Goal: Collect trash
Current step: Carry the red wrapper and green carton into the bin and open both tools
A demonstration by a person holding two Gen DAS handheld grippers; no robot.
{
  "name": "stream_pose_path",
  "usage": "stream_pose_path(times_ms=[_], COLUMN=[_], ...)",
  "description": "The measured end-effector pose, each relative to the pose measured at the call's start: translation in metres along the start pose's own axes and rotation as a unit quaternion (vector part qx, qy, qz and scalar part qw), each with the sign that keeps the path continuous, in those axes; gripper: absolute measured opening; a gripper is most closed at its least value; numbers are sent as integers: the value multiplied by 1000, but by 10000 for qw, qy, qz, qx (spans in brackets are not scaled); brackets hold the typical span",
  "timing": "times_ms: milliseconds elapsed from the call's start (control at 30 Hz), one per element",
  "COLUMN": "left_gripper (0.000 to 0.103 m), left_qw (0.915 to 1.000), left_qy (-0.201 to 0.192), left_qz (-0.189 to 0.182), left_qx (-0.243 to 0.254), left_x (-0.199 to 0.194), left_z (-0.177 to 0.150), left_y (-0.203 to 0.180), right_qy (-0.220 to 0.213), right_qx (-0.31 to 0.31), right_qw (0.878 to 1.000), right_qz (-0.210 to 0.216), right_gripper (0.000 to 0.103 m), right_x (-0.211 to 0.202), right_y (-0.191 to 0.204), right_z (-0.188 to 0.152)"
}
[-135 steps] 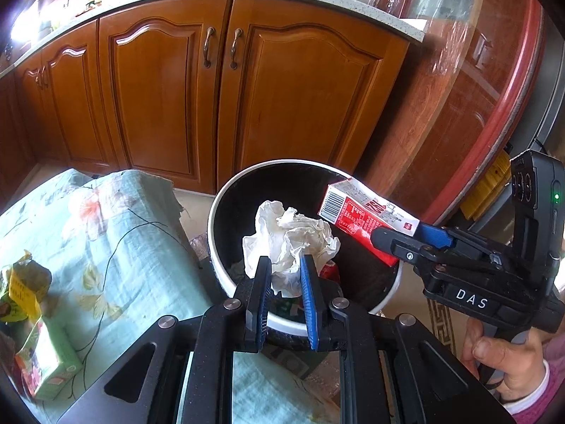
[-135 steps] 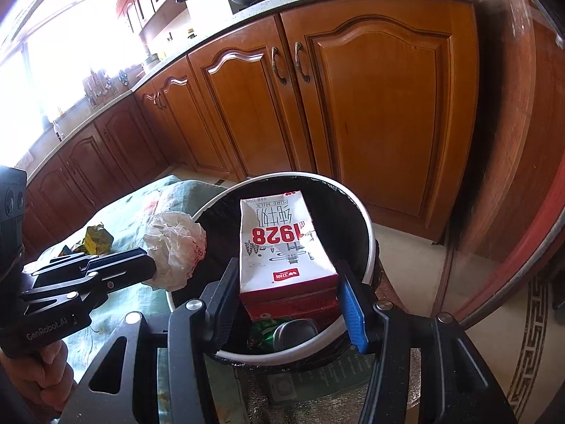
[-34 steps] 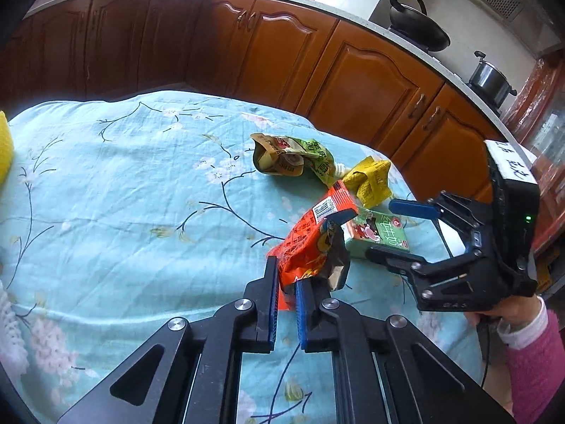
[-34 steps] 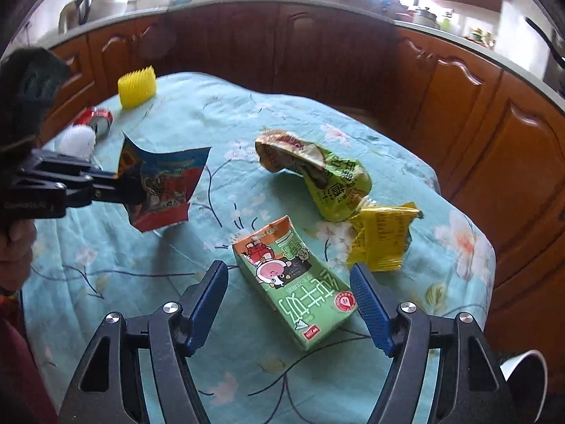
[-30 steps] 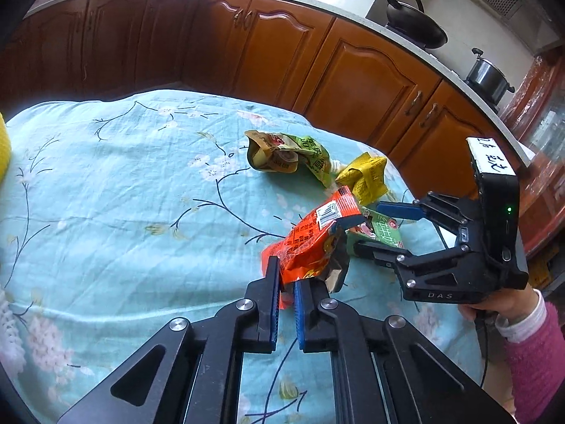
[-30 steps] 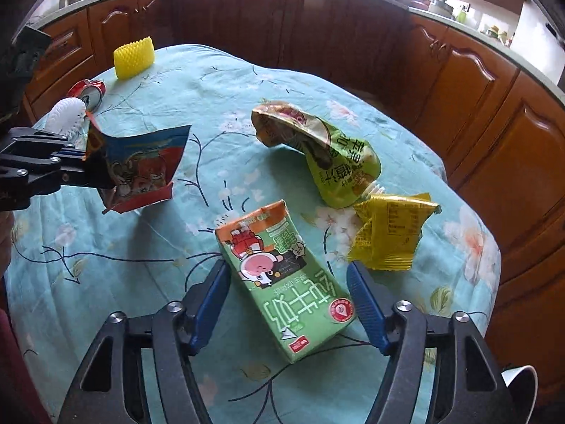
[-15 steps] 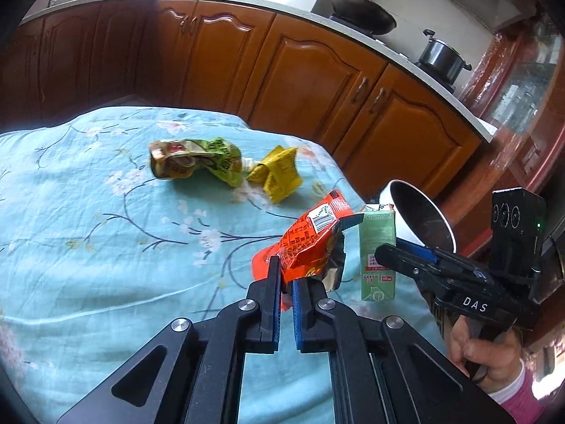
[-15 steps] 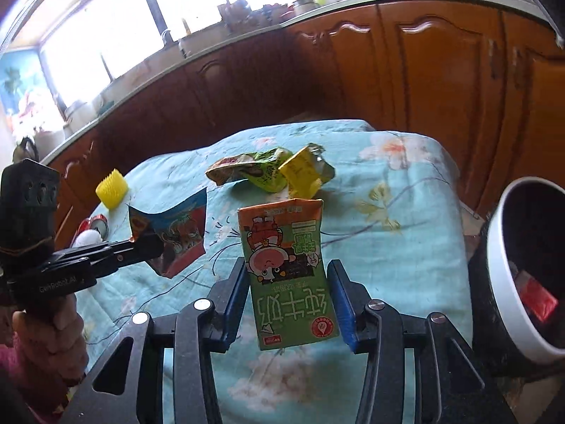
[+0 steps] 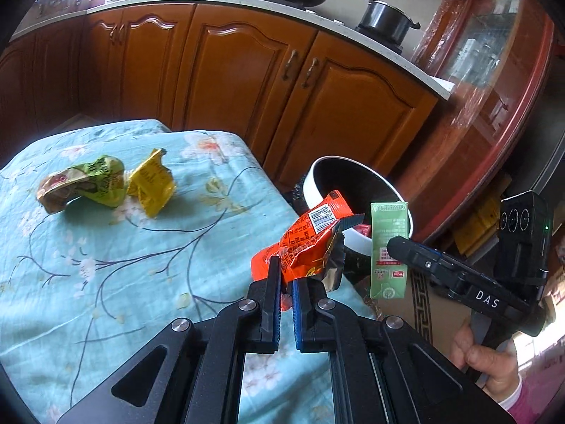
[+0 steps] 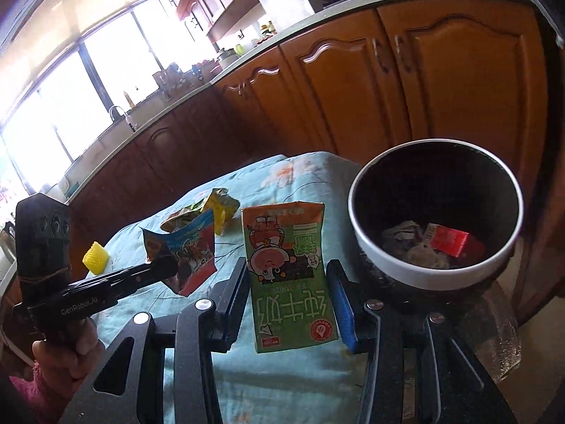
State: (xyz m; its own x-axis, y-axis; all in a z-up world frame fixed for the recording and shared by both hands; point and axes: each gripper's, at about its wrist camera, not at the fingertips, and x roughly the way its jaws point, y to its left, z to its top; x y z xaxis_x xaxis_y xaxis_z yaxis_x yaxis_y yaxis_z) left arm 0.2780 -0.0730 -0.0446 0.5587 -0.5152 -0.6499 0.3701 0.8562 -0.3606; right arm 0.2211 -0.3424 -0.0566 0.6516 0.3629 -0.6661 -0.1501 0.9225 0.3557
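My left gripper (image 9: 286, 282) has its jaws pinched nearly shut on the orange snack wrapper (image 9: 307, 243), which hangs above the edge of the bench (image 9: 106, 247) near the trash bin (image 9: 317, 183). My right gripper (image 10: 293, 296) has its jaws closed on both sides of the green milk carton (image 10: 289, 275), held upright just beside the bin, where 1 red carton (image 10: 450, 242) lies among crumpled paper. 2 wrappers, green (image 9: 84, 187) and yellow (image 9: 152, 187), lie touching on the bench.
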Motion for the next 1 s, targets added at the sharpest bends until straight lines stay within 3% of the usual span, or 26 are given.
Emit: stream_pose_path(times_ms=[633,1000], left_gripper=[4,4], left_qw=[9978,9953], left_qy=[279,406], left_qz=[-140,-4], left_qx=[586,875], left_x=[85,128], left_z=[46,73], left_y=[-65,-84], right_qy=[-432,-369], right_qx=[434,488], right_qw=[9954,9931], right_qz=[-743,-999], right_gripper=[44,44], right_x=[-21,-8], right_y=[-74,-96], right_z=[24,42])
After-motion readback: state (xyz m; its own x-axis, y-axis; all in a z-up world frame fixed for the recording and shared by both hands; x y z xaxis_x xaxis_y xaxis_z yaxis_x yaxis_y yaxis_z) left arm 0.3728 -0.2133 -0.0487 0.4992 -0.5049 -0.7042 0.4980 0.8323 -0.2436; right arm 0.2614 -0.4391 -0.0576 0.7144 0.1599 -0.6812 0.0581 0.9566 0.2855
